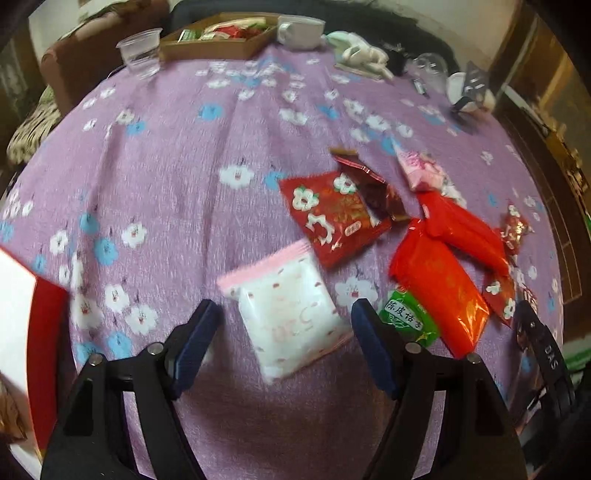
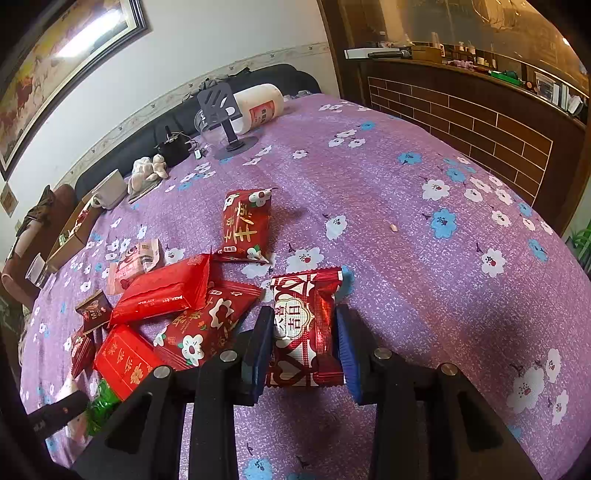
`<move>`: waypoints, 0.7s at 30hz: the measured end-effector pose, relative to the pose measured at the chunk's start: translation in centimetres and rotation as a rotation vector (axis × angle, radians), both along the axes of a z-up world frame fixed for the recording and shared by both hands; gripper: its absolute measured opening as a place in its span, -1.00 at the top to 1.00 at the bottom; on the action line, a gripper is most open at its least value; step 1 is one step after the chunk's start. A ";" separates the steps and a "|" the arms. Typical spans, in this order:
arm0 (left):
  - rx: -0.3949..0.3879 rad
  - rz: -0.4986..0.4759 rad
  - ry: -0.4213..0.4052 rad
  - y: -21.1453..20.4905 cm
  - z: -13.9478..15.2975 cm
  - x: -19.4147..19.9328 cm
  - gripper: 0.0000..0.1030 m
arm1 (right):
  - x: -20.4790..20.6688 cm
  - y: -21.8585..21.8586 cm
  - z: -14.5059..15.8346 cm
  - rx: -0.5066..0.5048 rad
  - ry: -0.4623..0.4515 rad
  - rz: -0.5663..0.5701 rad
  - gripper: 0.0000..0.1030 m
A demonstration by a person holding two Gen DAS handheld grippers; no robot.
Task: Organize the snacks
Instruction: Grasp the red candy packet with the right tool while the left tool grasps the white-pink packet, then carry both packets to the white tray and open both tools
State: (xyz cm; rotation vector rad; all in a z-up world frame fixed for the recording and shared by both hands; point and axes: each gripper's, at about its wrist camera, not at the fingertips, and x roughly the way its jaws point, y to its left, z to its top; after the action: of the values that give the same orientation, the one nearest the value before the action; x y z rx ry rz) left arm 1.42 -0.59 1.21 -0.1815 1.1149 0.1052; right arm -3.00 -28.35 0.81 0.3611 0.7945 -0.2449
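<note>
In the left wrist view my left gripper (image 1: 284,317) is open around a white and pink snack packet (image 1: 286,310) that lies on the purple cloth between the fingers. A pile of red packets (image 1: 340,214), an orange-red one (image 1: 443,291) and a green one (image 1: 410,317) lies to its right. In the right wrist view my right gripper (image 2: 304,334) is shut on a red and white heart-pattern packet (image 2: 304,325). Red packets (image 2: 166,291) lie to its left and one red packet (image 2: 245,225) lies ahead.
A brown box holding snacks (image 1: 218,40) stands at the far edge beside a clear plastic cup (image 1: 142,51) and a white mug (image 1: 299,31). A red and white box (image 1: 33,314) is at the left edge. A phone stand (image 2: 225,118) and white bottle (image 2: 258,105) stand far back.
</note>
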 end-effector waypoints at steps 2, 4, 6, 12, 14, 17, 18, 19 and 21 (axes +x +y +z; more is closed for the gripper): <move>0.011 0.006 0.005 -0.3 -0.1 -0.2 -0.45 | -0.1 0.0 0.0 0.002 -0.001 -0.001 0.27; 0.012 0.005 0.002 -0.3 -0.2 -0.4 -0.45 | 0.0 0.0 0.0 0.005 -0.002 -0.001 0.27; 0.019 -0.007 0.000 -0.4 -0.2 -0.2 -0.44 | 0.0 0.0 0.0 0.008 -0.004 0.000 0.27; 0.065 -0.070 -0.030 -0.7 0.2 0.5 -0.05 | 0.1 0.1 -0.1 0.018 -0.012 0.010 0.33; 0.095 -0.104 -0.041 -1.1 0.2 0.6 0.12 | 0.1 0.0 -0.1 0.027 -0.017 0.012 0.35; 0.113 -0.189 -0.074 -1.5 0.2 0.4 0.30 | 0.0 -0.1 -0.1 0.039 -0.024 0.012 0.36; 0.115 -0.202 -0.076 -1.4 0.2 0.2 0.31 | 0.0 -0.2 -0.1 0.042 -0.025 0.012 0.36; 0.113 -0.211 -0.076 -1.2 0.2 0.1 0.32 | 0.0 -0.2 -0.2 0.043 -0.026 0.012 0.36; 0.110 -0.229 -0.074 -0.6 0.2 -0.3 0.33 | 0.0 -0.2 -0.2 0.045 -0.027 0.015 0.36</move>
State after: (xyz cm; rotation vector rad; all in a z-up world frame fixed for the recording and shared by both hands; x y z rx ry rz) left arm 1.11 -1.23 1.45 0.0413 1.0462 -0.0443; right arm -2.99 -28.54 0.65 0.3997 0.7766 -0.2078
